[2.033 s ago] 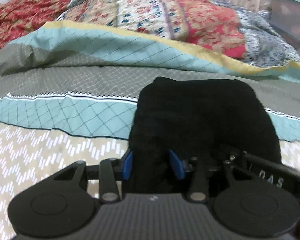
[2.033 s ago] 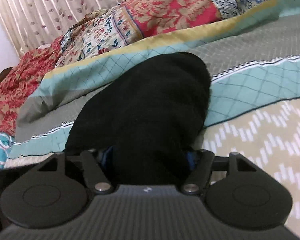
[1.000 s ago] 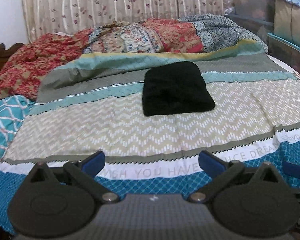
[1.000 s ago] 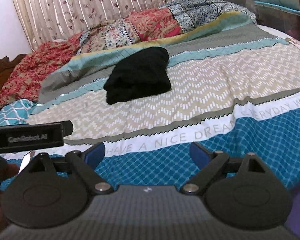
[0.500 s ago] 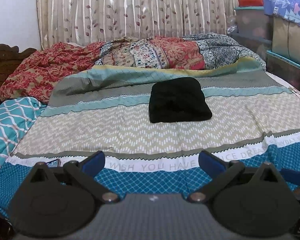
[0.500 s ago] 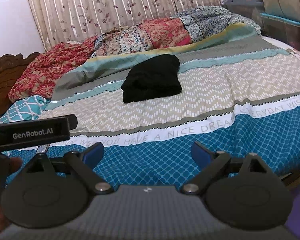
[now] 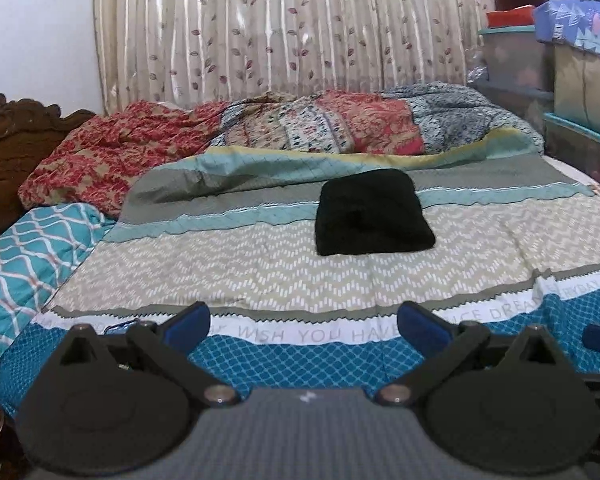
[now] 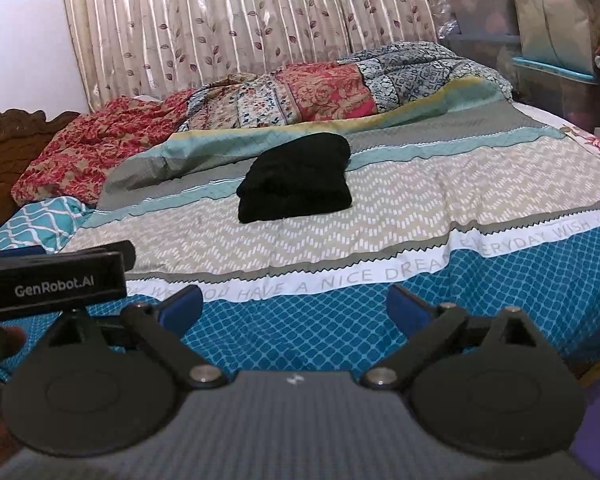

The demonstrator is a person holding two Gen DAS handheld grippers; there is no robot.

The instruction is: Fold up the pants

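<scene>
On bedspread: folded black pants; left tool, right tool spread, empty.

This is a bedroom in a home: a wide bed fills both views, spread with a patterned bedsheet in teal, beige and blue bands printed with the words "HAVE A NICE DREAM". Rumpled floral quilts are heaped along its far side, a carved dark wooden headboard stands at the left, and a leaf-print curtain hangs across the wall behind. At the right, lidded plastic storage boxes and zipped fabric storage bags are stacked beside the bed, as in a lived-in household room.
</scene>
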